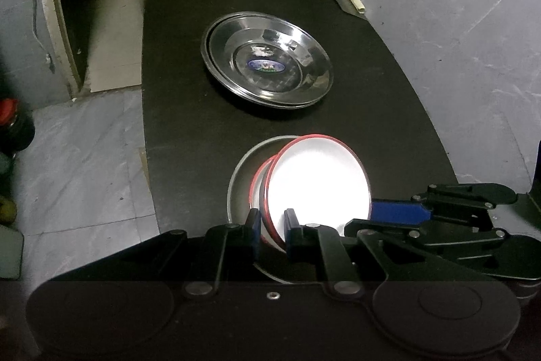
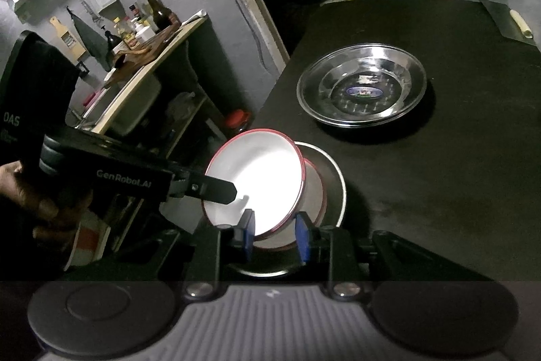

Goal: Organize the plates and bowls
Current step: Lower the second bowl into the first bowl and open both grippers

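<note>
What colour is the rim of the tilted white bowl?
Red, on the white bowl; clearest in the right wrist view.

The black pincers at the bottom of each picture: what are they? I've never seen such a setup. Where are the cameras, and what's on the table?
There is no robot here. A person holds a gripper in each hand, each with two blue-tipped fingers and a wide-angle camera looking along them. One picture is from the left gripper, the other from the right gripper.

On the black table lie stacked steel plates. Nearer is a grey-rimmed plate carrying two red-rimmed white bowls.

The left gripper is shut on the rim of the upper bowl, which is tilted against the lower bowl. The right gripper's fingers straddle the bowls' near edge. Whether they press on it is unclear.
</note>
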Motion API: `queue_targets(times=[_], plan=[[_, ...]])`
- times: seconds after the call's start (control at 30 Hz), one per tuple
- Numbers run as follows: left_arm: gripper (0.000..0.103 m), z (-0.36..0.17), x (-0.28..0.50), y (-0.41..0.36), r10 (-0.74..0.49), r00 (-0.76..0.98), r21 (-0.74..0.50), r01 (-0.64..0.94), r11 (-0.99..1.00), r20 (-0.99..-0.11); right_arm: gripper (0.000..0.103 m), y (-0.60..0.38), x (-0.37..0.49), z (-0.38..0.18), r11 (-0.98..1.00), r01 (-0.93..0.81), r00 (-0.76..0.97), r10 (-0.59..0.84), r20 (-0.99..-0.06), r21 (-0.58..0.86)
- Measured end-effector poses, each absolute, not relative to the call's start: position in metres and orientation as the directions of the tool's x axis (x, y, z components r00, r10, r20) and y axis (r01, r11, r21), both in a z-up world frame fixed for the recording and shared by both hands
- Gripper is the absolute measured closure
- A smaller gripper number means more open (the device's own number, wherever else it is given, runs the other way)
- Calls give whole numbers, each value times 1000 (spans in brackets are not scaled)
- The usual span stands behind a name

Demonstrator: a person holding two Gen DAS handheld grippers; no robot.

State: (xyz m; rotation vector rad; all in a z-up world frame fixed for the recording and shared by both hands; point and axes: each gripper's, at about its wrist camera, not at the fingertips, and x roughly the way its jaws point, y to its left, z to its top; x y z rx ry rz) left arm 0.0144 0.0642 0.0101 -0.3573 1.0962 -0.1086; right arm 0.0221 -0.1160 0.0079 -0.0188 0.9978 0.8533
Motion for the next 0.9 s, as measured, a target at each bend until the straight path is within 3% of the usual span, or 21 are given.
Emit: queue_targets(times=[0.9], plan=[[86,3,15,59,-255,420,-325,-103,940,-871,73,-117,26,4,675,-642,228,622,-749,365]])
